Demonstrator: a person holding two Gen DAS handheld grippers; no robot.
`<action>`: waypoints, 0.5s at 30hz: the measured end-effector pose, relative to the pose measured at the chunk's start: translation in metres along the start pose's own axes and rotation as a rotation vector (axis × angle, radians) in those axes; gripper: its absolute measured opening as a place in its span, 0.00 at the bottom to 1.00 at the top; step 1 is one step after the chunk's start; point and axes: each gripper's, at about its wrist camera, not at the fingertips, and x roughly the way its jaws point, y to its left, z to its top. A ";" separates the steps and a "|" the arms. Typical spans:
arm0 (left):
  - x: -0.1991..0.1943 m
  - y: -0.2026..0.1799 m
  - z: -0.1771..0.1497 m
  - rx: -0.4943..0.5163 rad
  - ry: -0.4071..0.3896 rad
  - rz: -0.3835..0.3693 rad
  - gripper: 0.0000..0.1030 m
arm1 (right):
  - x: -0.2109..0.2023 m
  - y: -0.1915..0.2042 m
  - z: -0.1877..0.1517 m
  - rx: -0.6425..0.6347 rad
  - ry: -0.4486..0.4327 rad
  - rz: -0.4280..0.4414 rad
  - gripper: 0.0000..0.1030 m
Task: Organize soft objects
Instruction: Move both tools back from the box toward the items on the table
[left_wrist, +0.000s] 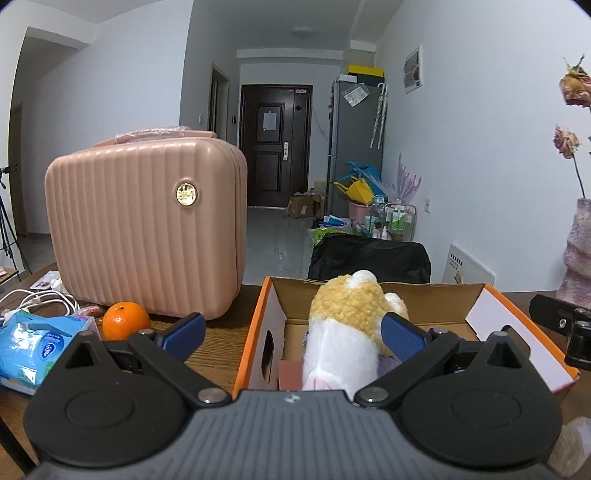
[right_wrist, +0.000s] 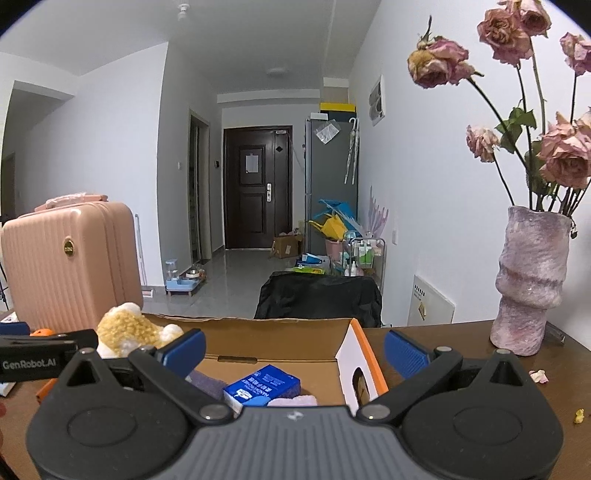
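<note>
The counter (right_wrist: 443, 354) is taken up at its left end by a pink case (left_wrist: 144, 229), stood upright and well back, apparently so that the working space in front is left free; just to its right an open cardboard box (left_wrist: 476, 321) with orange edges is set with its mouth upward, evidently as the place into which soft things are gathered. A vase (right_wrist: 528, 280) of dried roses is kept at the far right, apart from the box, where it is unlikely to be knocked.

Inside the box a blue tissue pack (right_wrist: 262, 384) is seen lying flat, with purple and pink cloths beside it (what these are cannot be told exactly); the box is thus judged partly filled. The plush toy (left_wrist: 347, 332), yellow above and white below, is placed over the left part of the box and appears to rest in it.

The left hand-held gripper (left_wrist: 293, 332) is spread wide; one blue finger lies against the toy's side, the other stands well clear above the counter, so the toy is not clamped and is judged released. The right hand-held gripper (right_wrist: 293, 350) is likewise spread with nothing between its fingers, straddling the box's right wall. An orange (left_wrist: 125, 319) and a wipes packet (left_wrist: 40, 343) are left outside by the case.
</note>
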 end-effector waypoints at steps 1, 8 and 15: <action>-0.003 0.000 -0.001 0.001 -0.003 0.001 1.00 | -0.003 0.000 -0.001 0.000 -0.003 0.000 1.00; -0.025 0.005 -0.008 -0.003 -0.011 -0.005 1.00 | -0.025 -0.002 -0.008 -0.006 -0.019 0.005 1.00; -0.052 0.008 -0.017 0.004 -0.033 0.001 1.00 | -0.051 0.000 -0.017 -0.021 -0.044 0.012 1.00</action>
